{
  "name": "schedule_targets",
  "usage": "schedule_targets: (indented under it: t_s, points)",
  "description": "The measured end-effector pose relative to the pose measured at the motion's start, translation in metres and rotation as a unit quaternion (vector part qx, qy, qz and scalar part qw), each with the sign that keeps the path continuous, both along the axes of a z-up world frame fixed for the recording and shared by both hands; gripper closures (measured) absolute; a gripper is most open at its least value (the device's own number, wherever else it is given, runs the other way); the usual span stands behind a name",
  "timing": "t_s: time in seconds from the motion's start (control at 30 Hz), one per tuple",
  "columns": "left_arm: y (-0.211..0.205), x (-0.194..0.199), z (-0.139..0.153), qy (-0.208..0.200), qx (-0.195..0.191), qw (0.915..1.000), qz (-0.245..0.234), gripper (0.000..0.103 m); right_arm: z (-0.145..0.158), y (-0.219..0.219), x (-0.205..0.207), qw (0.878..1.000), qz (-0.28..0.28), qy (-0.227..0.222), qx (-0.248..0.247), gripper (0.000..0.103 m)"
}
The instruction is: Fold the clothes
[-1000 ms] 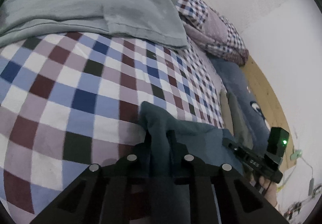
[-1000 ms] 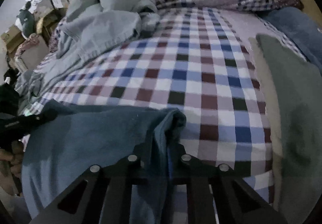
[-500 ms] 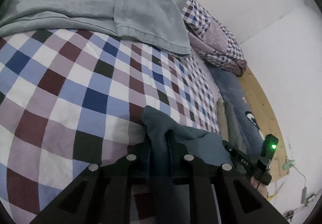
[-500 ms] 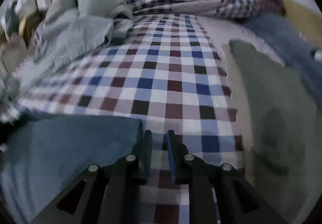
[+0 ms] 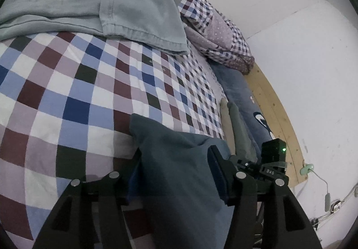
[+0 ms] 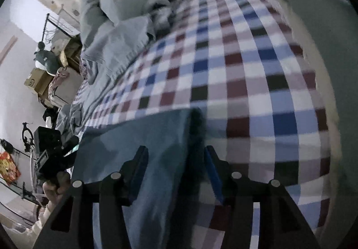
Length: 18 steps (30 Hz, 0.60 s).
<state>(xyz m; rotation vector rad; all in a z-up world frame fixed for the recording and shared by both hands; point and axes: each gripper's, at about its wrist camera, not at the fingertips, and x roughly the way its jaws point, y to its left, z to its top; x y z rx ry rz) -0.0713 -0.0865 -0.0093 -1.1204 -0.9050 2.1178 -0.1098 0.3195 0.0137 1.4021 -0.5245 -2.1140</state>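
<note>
Both hand-held grippers have let go since a second ago: then each was pinched shut on a corner of the dark blue garment, and now the jaws stand wide apart with the cloth lying loose between them.

Going left to right, the grey shirt [image 5: 125,2] lies bunched at the far left of the bed [image 5: 67,96], well apart from the work. The left hand-held gripper [image 5: 174,157] hovers low over the near left corner of the dark blue garment [image 5: 179,170]; its fingers are spread on either side of the cloth and hold nothing. The garment lies flat on the checked bedcover, its far edge running across from one gripper to the other, so its long axis seems to lie side to side along the near edge of the bed.

In the right wrist view the right hand-held gripper [image 6: 176,159] is likewise fully open over the garment's right edge, where a dark fold line [image 6: 197,128] runs forward from between the fingers. The picture is blurred, so I cannot tell whether the pads brush the cloth. Further right is a folded grey-green garment [image 6: 324,69], beside the blue one but not touching it.

I judge that a fold has just been laid down. The next grasp turns on the garment stretching sideways: each gripper is nearest its own end, with the cloth directly below and ahead.
</note>
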Motion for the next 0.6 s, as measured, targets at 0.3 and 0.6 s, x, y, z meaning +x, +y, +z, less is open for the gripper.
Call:
schedule_targets:
  t_s: [0.3, 0.6]
  points:
    - [0.004, -0.004, 0.003, -0.008, -0.008, 0.9998, -0.016, 0.041, -0.015, -0.005, 0.001, 0.997, 0.034, -0.028, -0.059, 0.040]
    - [0.016, -0.015, 0.005, -0.036, -0.004, 0.9987, -0.035, 0.020, -0.018, -0.012, -0.002, 0.996, 0.034, -0.024, -0.079, 0.035]
